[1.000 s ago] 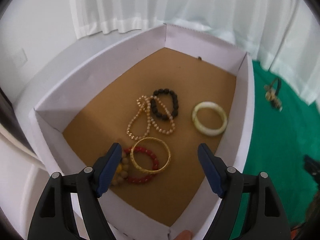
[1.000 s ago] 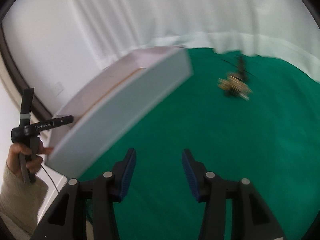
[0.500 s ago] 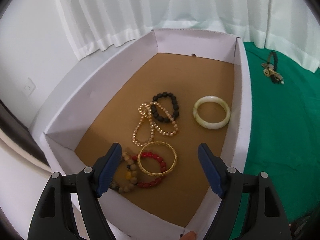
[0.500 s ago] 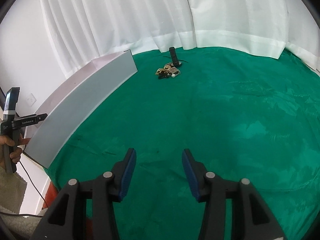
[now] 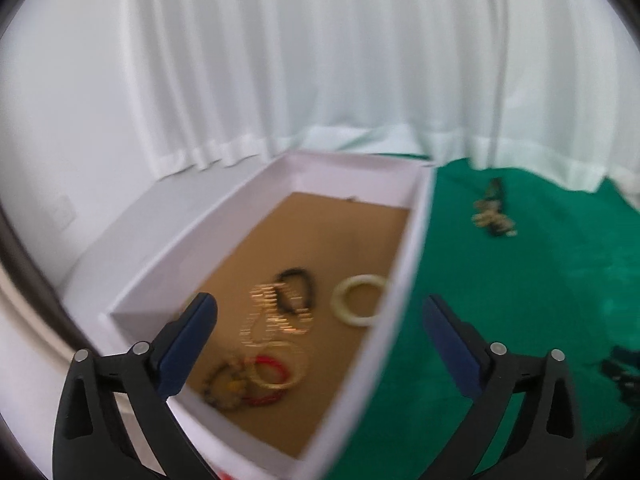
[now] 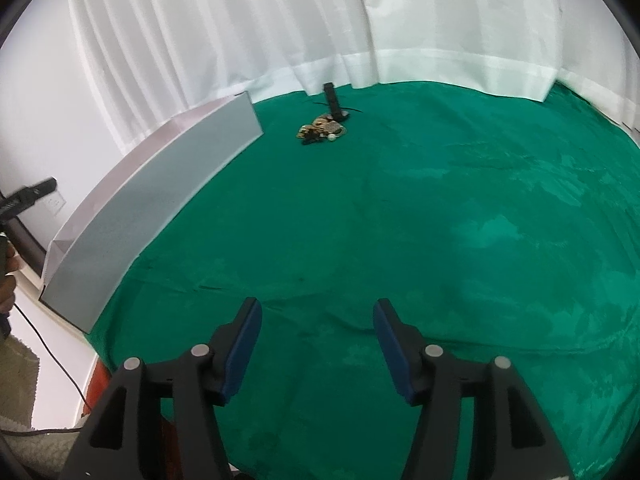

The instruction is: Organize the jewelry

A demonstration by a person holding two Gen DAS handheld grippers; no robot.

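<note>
Two grippers over a green cloth (image 6: 420,208), both with jaws opening and nothing between them. Left gripper (image 5: 320,320): jaws spread very wide, blue pads apart above the near end of a white box (image 5: 404,280), no pad touching anything. Right gripper (image 6: 318,320): jaws moderately spread, hanging over bare cloth, nothing pinched.

Inside the box, on a brown floor, several bracelets, all blurred in the left wrist view. Pale jade bangle (image 5: 358,300) close to the right wall, lying flat. Black bead bracelet (image 5: 298,286) just left of it, overlapping a gold-toned bead strand (image 5: 272,316). Nearer the camera, a gold bangle (image 5: 280,368) lying across a red bead bracelet (image 5: 266,380), with a brown-and-yellow bead bracelet (image 5: 224,388) touching them on the left. Exact overlaps in this near cluster hard to tell through the blur.

Outside the box, on the cloth toward the far side: a small heap of loose jewelry (image 6: 322,130), gold and dark pieces with one pale bead, well apart from both grippers. Just behind the heap, a slim black object (image 6: 332,102), touching or nearly touching it. Same heap seen in the left wrist view, right of the box, smeared.

White curtain (image 6: 360,20) along the back edge of the cloth. At the far left of the right wrist view, part of a hand (image 6: 8,280) on a black handle.
</note>
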